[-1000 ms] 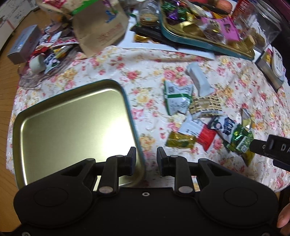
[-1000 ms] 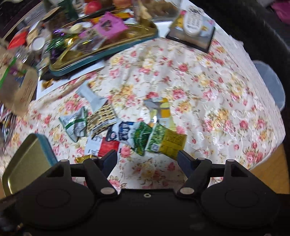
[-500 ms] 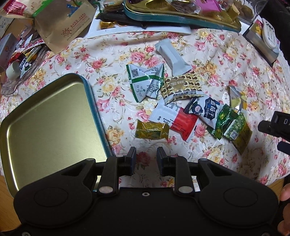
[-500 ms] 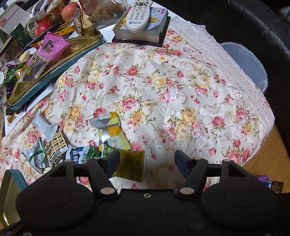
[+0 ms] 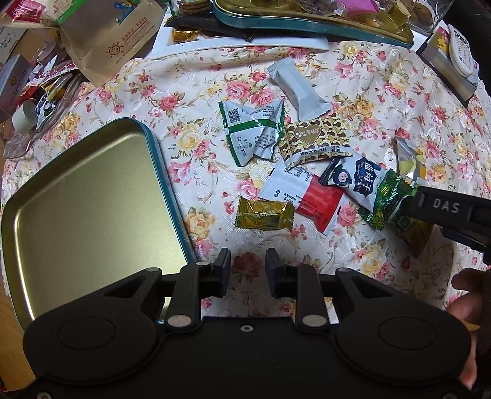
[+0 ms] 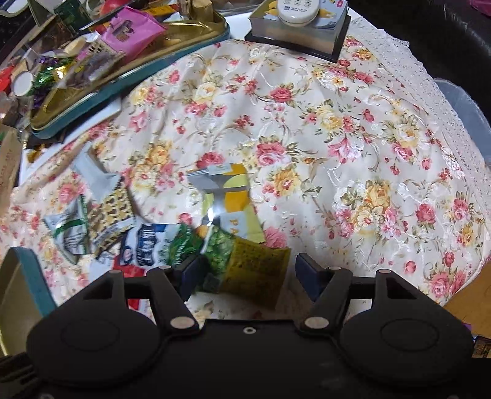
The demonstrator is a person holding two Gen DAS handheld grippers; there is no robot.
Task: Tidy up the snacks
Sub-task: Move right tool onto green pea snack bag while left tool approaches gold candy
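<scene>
Right wrist view: motion-blurred throughout. Print on the snack packets (image 6: 144, 242) unreadable. The green-and-yellow packet (image 6: 245, 267) lies between the right gripper (image 6: 244, 271) fingers; its lower edge is hidden behind the gripper body, and whether the pads touch it cannot be told. The gold tin tray (image 6: 29, 276) is cut off by the left edge. The remote (image 6: 299, 9) is cropped at the top.

Left wrist view: near corner of the tray (image 5: 162, 172) is hidden behind the left gripper (image 5: 248, 268). The right gripper's finger (image 5: 445, 208) covers part of the green packet (image 5: 389, 199). A hand (image 5: 466, 304) is cut off at the right edge. The upper tray (image 5: 307, 27) is cropped at the top.
</scene>
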